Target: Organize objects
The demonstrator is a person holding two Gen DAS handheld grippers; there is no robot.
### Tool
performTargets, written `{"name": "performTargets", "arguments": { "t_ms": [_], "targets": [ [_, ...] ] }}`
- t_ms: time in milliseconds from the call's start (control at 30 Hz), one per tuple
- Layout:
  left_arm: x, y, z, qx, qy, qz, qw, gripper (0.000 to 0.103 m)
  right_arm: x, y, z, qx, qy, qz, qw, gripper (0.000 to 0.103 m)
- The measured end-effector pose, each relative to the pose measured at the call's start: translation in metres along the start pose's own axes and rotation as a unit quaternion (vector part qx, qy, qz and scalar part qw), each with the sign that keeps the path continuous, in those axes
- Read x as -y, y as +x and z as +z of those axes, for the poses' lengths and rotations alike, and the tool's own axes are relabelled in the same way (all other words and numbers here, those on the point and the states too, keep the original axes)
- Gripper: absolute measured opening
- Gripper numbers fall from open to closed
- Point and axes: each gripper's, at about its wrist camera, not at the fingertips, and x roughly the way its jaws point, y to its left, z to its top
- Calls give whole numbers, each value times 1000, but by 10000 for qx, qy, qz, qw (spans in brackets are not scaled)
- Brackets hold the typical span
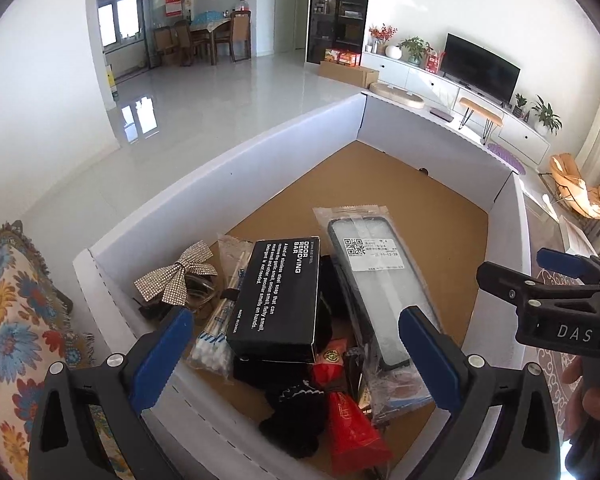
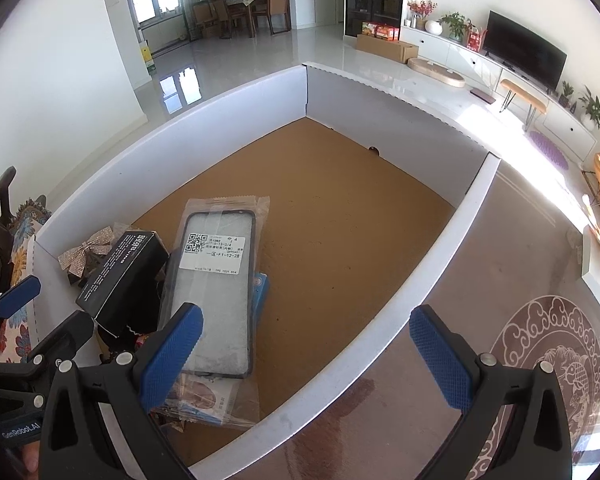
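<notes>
A white-walled cardboard box (image 1: pixel 204 200) (image 2: pixel 236 116) with a brown floor holds a pile at its near left corner. On top lie a black "Odor Removing Bar" box (image 1: pixel 278 300) (image 2: pixel 120 276) and a bagged phone case (image 1: pixel 374 280) (image 2: pixel 216 288). Around them are a rhinestone bow (image 1: pixel 176 276) (image 2: pixel 85 256), cotton swabs (image 1: pixel 216 332), black cloth (image 1: pixel 296 420) and a red packet (image 1: pixel 352 428). My left gripper (image 1: pixel 296 356) is open and empty above the pile. My right gripper (image 2: pixel 306 356) is open and empty over the box's near wall; it shows in the left wrist view (image 1: pixel 540 280).
A floral cushion (image 1: pixel 16 320) lies left of the box. A patterned rug (image 2: pixel 548 380) lies to the right. The box's far floor (image 2: pixel 340 208) is bare cardboard. A TV unit (image 2: pixel 520 60) and dining table (image 2: pixel 252 0) stand far behind.
</notes>
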Motion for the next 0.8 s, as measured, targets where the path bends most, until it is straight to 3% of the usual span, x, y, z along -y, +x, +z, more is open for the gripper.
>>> {"name": "performTargets", "arguments": {
  "t_ms": [800],
  "targets": [
    [-1,4,1,-52,-42,60,10000,103,-17,3,4,-99,-333,-69,9994,103]
  ]
}}
